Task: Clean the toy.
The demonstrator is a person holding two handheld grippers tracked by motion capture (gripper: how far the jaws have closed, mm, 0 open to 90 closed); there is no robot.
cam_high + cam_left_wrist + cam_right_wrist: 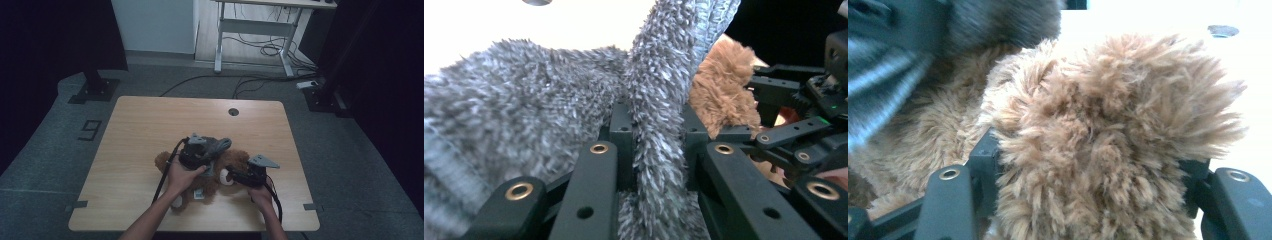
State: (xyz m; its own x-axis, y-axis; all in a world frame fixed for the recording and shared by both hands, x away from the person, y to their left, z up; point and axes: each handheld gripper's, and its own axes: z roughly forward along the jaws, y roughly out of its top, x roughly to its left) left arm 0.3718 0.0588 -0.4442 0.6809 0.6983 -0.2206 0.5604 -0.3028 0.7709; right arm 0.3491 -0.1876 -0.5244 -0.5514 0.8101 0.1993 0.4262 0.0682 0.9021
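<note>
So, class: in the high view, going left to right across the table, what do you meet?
Bear's brown ear → left gripper shut on the grey cloth → right gripper clamped on the bear's fur → bare table edge.

Left tool [212, 150] pinched closed, right tool [235, 176] clamped partway, forearms converging
</note>
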